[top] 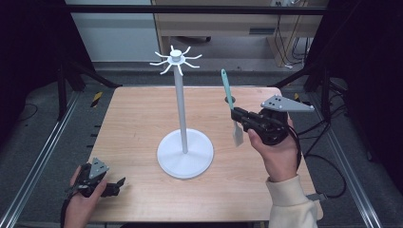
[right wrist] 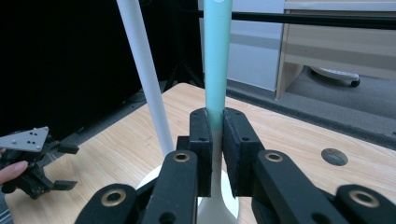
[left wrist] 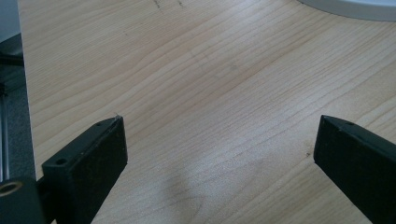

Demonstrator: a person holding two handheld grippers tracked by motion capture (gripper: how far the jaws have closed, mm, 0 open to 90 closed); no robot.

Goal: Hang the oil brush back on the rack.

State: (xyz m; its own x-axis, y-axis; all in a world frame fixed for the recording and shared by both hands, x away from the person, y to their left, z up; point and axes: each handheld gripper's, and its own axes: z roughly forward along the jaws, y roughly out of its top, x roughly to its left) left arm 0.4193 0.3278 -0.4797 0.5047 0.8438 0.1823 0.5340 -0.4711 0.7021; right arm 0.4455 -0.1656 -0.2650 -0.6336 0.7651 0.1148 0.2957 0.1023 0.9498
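The right gripper (top: 236,115) clamps a teal-handled spatula (top: 227,90) upright above the wooden table (top: 133,118), blade down, just right of the white hook stand (top: 183,114). The left gripper (top: 119,184) rests at the table's near left corner, jaws spread wide with nothing between them.

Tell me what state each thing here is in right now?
Spatula: upright, teal handle up, clamped in the right gripper.
Left gripper: fingers open, nothing between them, low over the table.
Hook stand: upright on the table, all hooks bare.
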